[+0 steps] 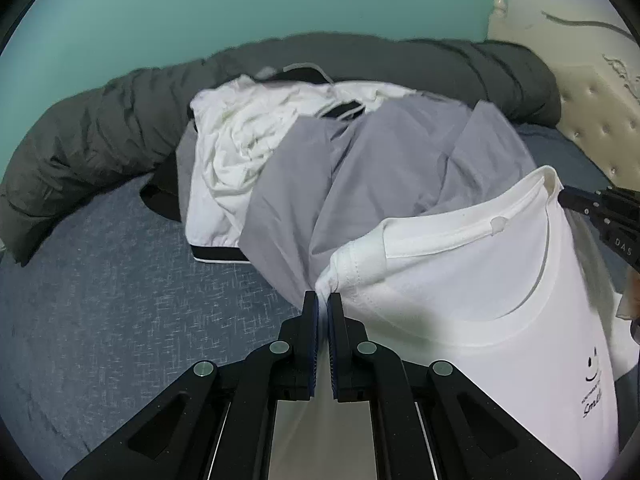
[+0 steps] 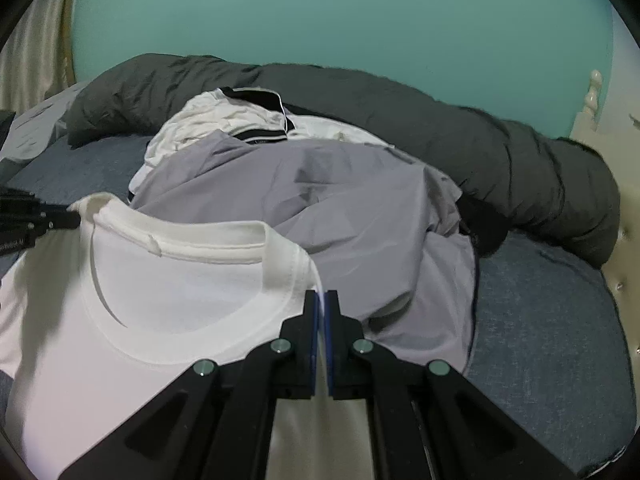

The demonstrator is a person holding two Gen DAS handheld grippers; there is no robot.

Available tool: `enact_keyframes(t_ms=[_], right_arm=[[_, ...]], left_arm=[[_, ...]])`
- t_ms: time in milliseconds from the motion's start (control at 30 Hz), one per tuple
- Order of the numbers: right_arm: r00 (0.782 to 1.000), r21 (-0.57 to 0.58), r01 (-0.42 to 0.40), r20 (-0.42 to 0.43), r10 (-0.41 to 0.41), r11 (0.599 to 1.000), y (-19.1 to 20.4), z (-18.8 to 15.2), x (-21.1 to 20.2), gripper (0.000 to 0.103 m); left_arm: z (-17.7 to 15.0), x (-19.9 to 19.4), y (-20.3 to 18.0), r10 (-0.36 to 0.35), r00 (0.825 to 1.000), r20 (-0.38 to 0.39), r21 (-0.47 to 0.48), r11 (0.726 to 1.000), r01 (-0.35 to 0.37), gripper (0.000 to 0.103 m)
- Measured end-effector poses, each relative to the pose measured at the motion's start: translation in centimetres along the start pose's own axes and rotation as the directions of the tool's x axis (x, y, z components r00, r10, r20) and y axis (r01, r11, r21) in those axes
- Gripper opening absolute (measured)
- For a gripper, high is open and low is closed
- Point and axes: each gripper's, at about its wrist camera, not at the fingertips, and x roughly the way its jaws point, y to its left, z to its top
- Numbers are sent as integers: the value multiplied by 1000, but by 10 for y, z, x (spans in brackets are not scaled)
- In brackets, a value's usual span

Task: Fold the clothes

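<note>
A white T-shirt (image 1: 472, 280) with a small smiley print hangs between my two grippers, neckline up. My left gripper (image 1: 323, 300) is shut on its shoulder seam beside the collar. My right gripper (image 2: 321, 298) is shut on the other shoulder, and the shirt (image 2: 160, 280) spreads to its left. Each gripper shows at the edge of the other's view: the right one (image 1: 568, 196) and the left one (image 2: 72, 216), both at the collar ends. Behind the shirt lies a pile with a grey garment (image 1: 360, 168) (image 2: 320, 200) and crumpled white clothes (image 1: 240, 136) (image 2: 208, 120).
The pile rests on a blue bedsheet (image 1: 120, 280) (image 2: 540, 320). A rolled dark grey duvet (image 1: 100, 132) (image 2: 440, 120) runs along the back against a teal wall. A cream tufted headboard (image 1: 592, 112) stands at the right.
</note>
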Motion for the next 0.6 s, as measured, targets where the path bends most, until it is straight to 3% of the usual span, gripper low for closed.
enact_keyframes(t_ms=[200, 367, 433, 500, 533, 600], right_arm=[[997, 17, -21, -74, 23, 1000, 7, -20, 36, 3], [996, 82, -55, -68, 61, 995, 3, -28, 45, 4], [997, 123, -67, -38, 72, 990, -2, -26, 39, 6], [997, 159, -71, 4, 71, 985, -9, -22, 29, 16], [997, 175, -73, 24, 70, 982, -12, -21, 22, 26], [996, 206, -77, 63, 65, 976, -17, -19, 9, 28]], left_arm=[[-19, 41, 1, -5, 999, -51, -19, 1000, 4, 5], [-28, 54, 2, -22, 999, -48, -44, 999, 20, 9], [-26, 48, 10, -34, 999, -25, -82, 996, 31, 16], [-23, 40, 19, -44, 999, 2, -126, 991, 44, 49], [-22, 33, 26, -52, 998, 21, -152, 987, 55, 50], [-20, 21, 35, -40, 998, 38, -167, 985, 46, 50]])
